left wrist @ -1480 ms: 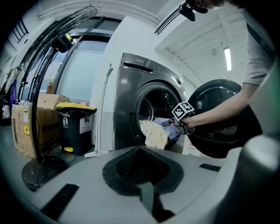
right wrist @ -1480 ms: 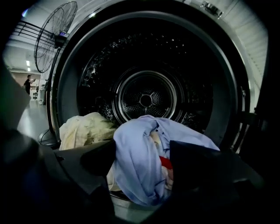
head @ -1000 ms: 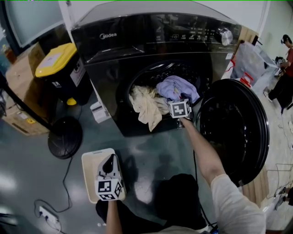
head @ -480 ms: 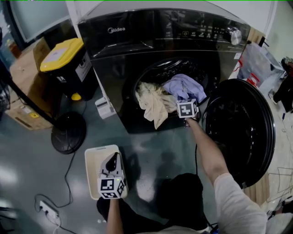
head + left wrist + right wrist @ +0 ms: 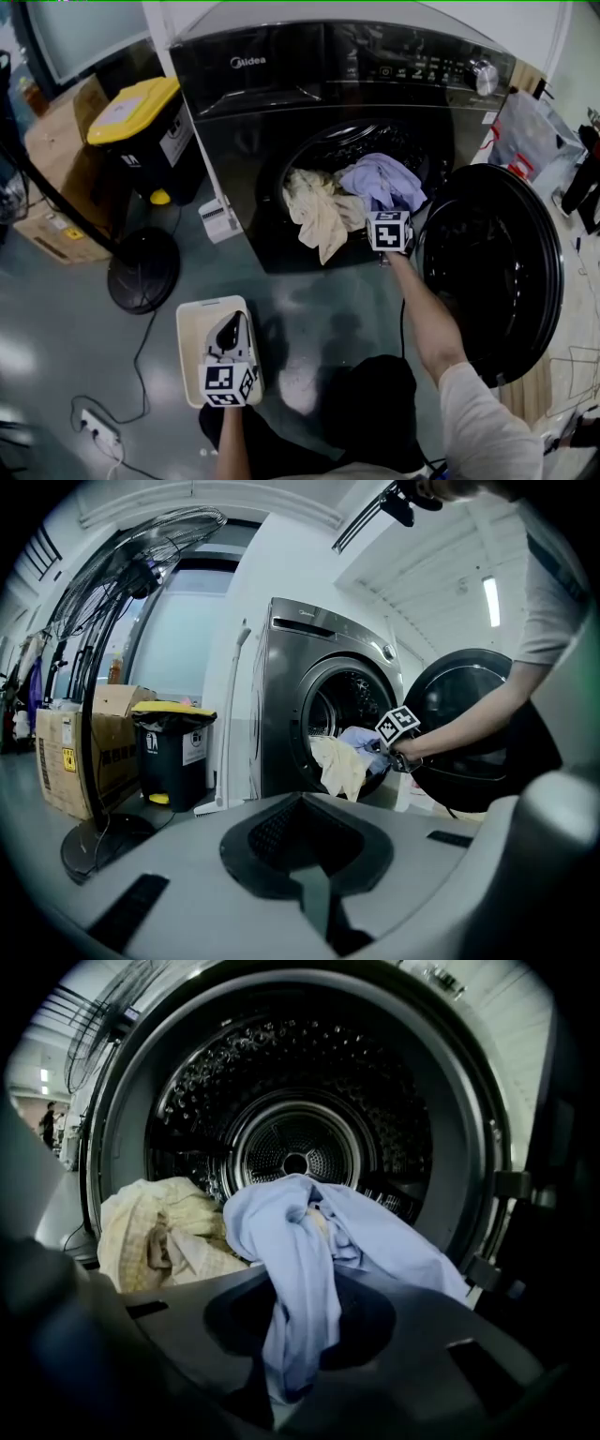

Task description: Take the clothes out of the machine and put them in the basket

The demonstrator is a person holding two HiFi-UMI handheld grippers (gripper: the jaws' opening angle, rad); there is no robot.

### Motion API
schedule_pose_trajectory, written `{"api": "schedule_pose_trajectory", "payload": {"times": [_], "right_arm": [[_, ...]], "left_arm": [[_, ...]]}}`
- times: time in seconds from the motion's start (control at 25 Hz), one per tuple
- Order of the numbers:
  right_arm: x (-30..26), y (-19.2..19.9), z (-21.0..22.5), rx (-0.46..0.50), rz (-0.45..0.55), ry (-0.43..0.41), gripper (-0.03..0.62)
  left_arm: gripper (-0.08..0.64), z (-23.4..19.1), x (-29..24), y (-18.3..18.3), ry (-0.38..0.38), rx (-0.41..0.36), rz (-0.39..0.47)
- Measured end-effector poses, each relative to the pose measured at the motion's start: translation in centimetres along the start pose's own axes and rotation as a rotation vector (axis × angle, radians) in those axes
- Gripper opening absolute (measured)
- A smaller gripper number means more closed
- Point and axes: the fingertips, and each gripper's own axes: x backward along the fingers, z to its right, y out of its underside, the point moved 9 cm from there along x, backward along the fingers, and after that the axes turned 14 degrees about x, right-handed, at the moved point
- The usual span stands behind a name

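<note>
The dark front-loading machine (image 5: 281, 103) stands with its round door (image 5: 487, 262) swung open to the right. A light blue garment (image 5: 380, 180) and a cream garment (image 5: 314, 211) spill over the drum's lip. My right gripper (image 5: 382, 217) is at the drum mouth. Its jaws have just been closing, and a fold of the blue garment (image 5: 300, 1241) hangs pinched between them (image 5: 291, 1372), beside the cream garment (image 5: 159, 1232). The left gripper (image 5: 225, 332) hovers shut and empty over the white basket (image 5: 192, 323); it looks toward the machine (image 5: 314, 892).
A black bin with a yellow lid (image 5: 136, 117) and a cardboard box (image 5: 56, 159) stand left of the machine. A fan's round base (image 5: 143, 270) and its cable lie on the grey floor. A power strip (image 5: 94, 439) sits near the basket.
The right gripper stays at the drum mouth against the blue garment. The left gripper keeps its place over the basket. Only the head view has shifted slightly.
</note>
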Motion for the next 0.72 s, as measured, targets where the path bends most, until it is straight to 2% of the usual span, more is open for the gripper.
{"api": "schedule_pose_trajectory", "payload": {"times": [0.32, 0.52, 0.72], "right_arm": [[4.6, -1.5, 0.6, -0.054, 0.125, 0.047, 0.098], [8.5, -3.0, 1.0, -0.061, 0.228, 0.075, 0.098], [12.5, -4.1, 1.2, -0.056, 0.289, 0.076, 0.098]], "left_arm": [[0.018, 1.3, -0.2, -0.4, 0.036, -0.004, 0.021], [0.018, 2.2, 0.0, -0.8, 0.059, -0.002, 0.040], [0.018, 2.6, 0.0, -1.4, 0.072, 0.000, 0.062]]}}
